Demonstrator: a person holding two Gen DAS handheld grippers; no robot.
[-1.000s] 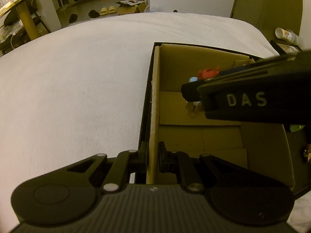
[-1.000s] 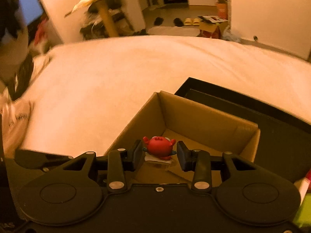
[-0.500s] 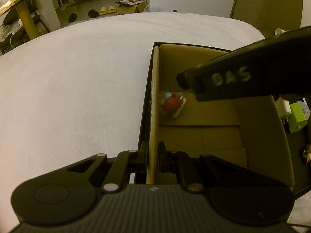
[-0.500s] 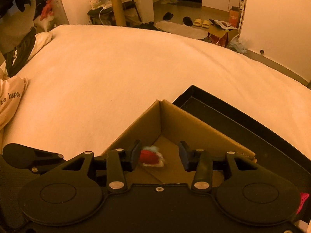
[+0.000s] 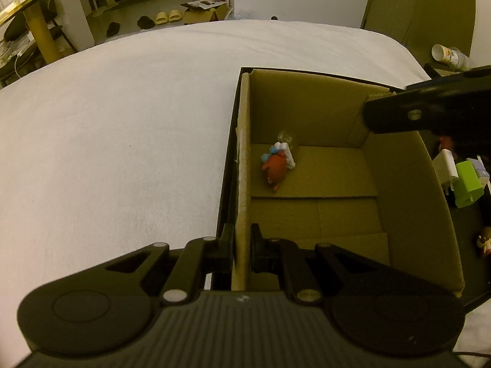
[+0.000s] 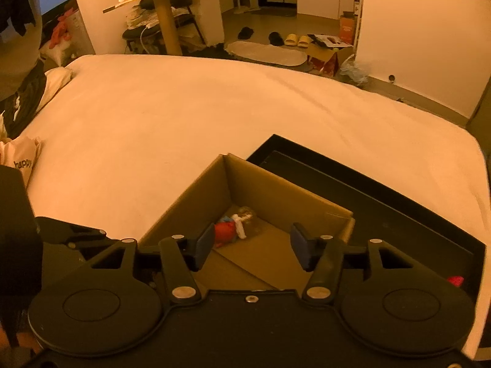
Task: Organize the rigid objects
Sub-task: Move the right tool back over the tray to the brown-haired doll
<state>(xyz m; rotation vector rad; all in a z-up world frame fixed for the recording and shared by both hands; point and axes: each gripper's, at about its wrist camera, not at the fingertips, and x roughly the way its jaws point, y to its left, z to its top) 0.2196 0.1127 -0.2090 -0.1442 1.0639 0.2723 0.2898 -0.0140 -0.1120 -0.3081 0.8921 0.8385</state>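
Observation:
A cardboard box stands in a black tray on the white bed. My left gripper is shut on the box's left wall. A small red toy figure with white and blue parts lies on the box floor by that wall; it also shows in the right wrist view. My right gripper is open and empty, held above the box; one finger crosses the left wrist view at the upper right.
The black tray extends right of the box. Right of the box lie a green block, a white piece and a small brown figure. A paper cup stands far right. White bed spreads left.
My right gripper opened and let go of the red toy, which dropped onto the box floor by the left wall. The right gripper then rose and drew back. The left gripper stayed put.

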